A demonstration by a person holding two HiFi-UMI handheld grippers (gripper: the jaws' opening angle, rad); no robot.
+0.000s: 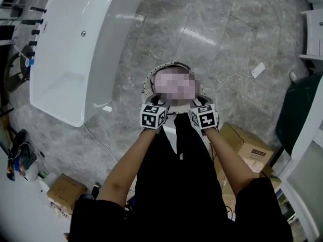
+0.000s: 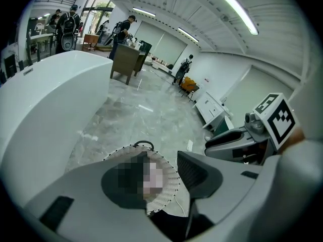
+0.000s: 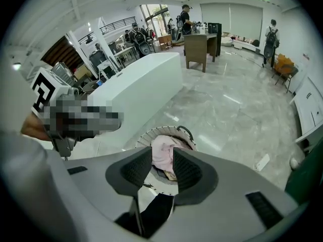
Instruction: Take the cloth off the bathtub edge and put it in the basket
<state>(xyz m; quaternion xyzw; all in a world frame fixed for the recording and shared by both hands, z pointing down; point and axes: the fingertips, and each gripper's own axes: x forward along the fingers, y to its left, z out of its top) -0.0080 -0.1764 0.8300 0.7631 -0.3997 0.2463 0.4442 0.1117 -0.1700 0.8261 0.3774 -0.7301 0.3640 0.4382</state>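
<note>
A round white wire basket (image 1: 150, 76) stands on the grey marble floor beside the white bathtub (image 1: 75, 44). A pink cloth (image 3: 162, 154) lies inside the basket (image 3: 151, 133); a mosaic patch hides it in the head view. My left gripper (image 1: 155, 104) and right gripper (image 1: 201, 104) hover side by side just over the basket's near rim. In the right gripper view the jaws (image 3: 161, 168) stand apart, and the cloth shows through the gap below them, untouched. The left gripper (image 2: 161, 178) is open too, with nothing between its jaws and the basket (image 2: 171, 185) beneath.
Cardboard boxes (image 1: 247, 145) sit at my right, another box (image 1: 65, 190) at my lower left. A white cable with a plug block (image 1: 258, 69) runs across the floor. Black taps (image 1: 35, 21) line the tub's far side. People (image 2: 68, 24) and a desk (image 3: 199, 44) are far off.
</note>
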